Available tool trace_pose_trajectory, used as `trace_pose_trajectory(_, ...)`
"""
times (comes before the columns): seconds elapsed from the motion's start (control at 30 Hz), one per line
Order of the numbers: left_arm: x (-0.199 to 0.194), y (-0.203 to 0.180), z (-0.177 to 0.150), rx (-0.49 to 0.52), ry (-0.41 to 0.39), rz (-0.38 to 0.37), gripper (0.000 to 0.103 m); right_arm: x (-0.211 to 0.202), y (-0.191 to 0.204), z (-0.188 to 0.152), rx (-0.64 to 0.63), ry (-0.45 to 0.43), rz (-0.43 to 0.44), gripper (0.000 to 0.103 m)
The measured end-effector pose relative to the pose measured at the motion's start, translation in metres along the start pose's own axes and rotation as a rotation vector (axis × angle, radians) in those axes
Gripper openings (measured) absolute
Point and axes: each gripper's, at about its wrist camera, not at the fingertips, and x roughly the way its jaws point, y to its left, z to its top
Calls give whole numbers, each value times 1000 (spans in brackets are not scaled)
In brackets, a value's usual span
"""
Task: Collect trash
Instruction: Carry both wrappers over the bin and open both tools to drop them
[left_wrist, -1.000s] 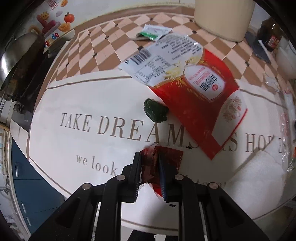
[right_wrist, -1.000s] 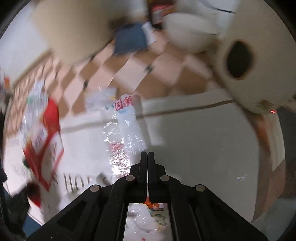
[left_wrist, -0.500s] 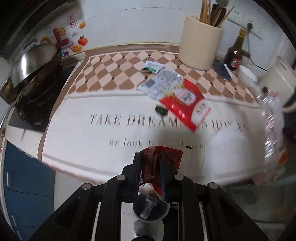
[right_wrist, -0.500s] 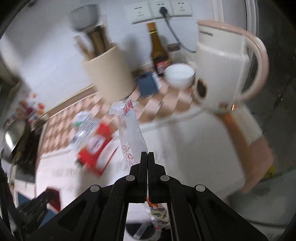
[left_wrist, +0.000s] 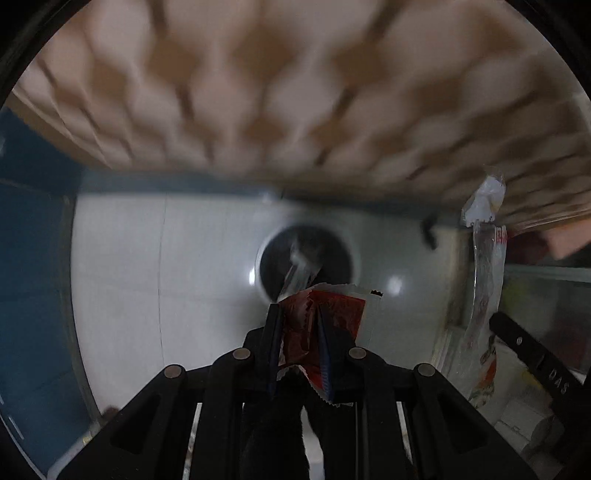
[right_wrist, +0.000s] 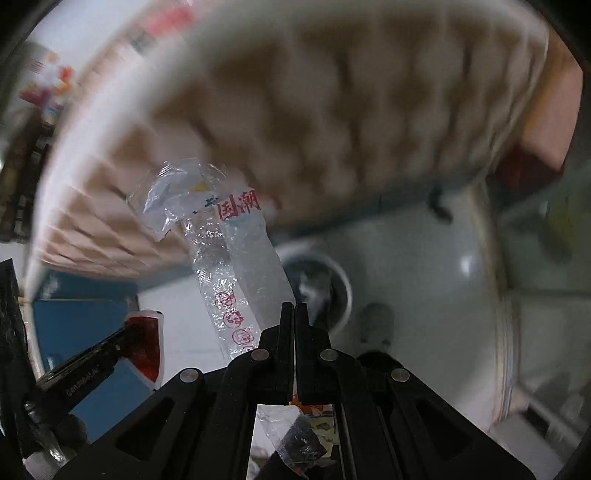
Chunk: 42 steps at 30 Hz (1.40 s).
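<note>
Left gripper (left_wrist: 299, 336): fingers clamped on a red sauce packet (left_wrist: 325, 314), its torn white edge sticking out past the tips. Right gripper (right_wrist: 294, 321): fingers pressed flat together on a clear plastic wrapper (right_wrist: 236, 266) with red printing; the wrapper stands up past the tips and a crumpled tail trails back between the finger arms.

Change since 0.5 s ago: both wrist views then looked across the surface, with the printed mat, red bag, utensil holder and kettle in sight. Now both point steeply down over the front edge of the surface. The checkered tablecloth (left_wrist: 295, 92) fills the top of each view, heavily blurred, so the move is fast. Below it lies pale tiled floor (left_wrist: 147, 295).

A round dark-lined trash bin (left_wrist: 306, 258) sits on the floor beyond the left fingertips, with some clear trash already inside. In the right view the same bin shows just past the tips, slightly right. Each gripper is visible at the side of the other's view, so the 2 are close together.

Meaning: 2 pieces are off the surface and nearly over the bin. Judged next step is release, once each piece hangs above the opening. The light wrapper may drift or cling on release. More trash is likely left on the surface.
</note>
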Motion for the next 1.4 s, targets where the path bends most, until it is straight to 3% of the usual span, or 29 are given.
trace_pose_trajectory(0.07, 60, 9, 6, -34, 61, -8, 15, 53, -12, -8, 23, 50, -8, 0)
trace_pose_trajectory(0.23, 220, 25, 28, -89, 183, -35, 15, 232, -54, -22, 114, 179, -36, 0)
trace_pose_trajectory(0.33, 284, 24, 35, -76, 221, -41, 15, 319, -74, -24, 145, 225, -66, 0)
trace_pose_trajectory(0.5, 332, 23, 42, -49, 247, -28, 18, 400, -89, -29, 145, 277, -99, 0)
trace_pose_trajectory(0.53, 334, 22, 42, -42, 241, -25, 23, 407, -89, -30, 140, 285, -100, 0)
trace_pose_trajectory(0.6, 330, 23, 42, -34, 227, -13, 48, 418, -89, -35, 119, 306, -112, 0)
trace_pose_trajectory(0.63, 327, 24, 40, -35, 221, -5, 76, 421, -87, -32, 108, 318, -119, 2)
trace_pose_trajectory(0.67, 323, 24, 38, -35, 212, -2, 91, 421, -87, -31, 101, 330, -119, 7)
trace_pose_trajectory(0.7, 316, 23, 37, -29, 201, 7, 92, 419, -86, -31, 99, 335, -118, 12)
trace_pose_trajectory(0.77, 306, 23, 34, -13, 190, 36, 92, 409, -86, -29, 89, 327, -116, 59)
trace_pose_trajectory(0.83, 294, 27, 31, -2, 171, 63, 92, 396, -85, -30, 70, 310, -113, 78)
trace_pose_trajectory(0.9, 276, 28, 27, 14, 137, 91, 92, 383, -78, -29, 33, 300, -135, 83)
trace_pose_trajectory(0.97, 254, 32, 23, 22, 89, 112, 92, 368, -68, -29, -12, 293, -165, 103)
trace_pose_trajectory(1.2, 170, 39, -3, 29, 19, 141, 92, 303, -37, -40, -130, 268, -202, 103)
trace_pose_trajectory(1.4, 77, 33, -28, 28, -8, 131, 92, 213, -12, -51, -168, 240, -199, 103)
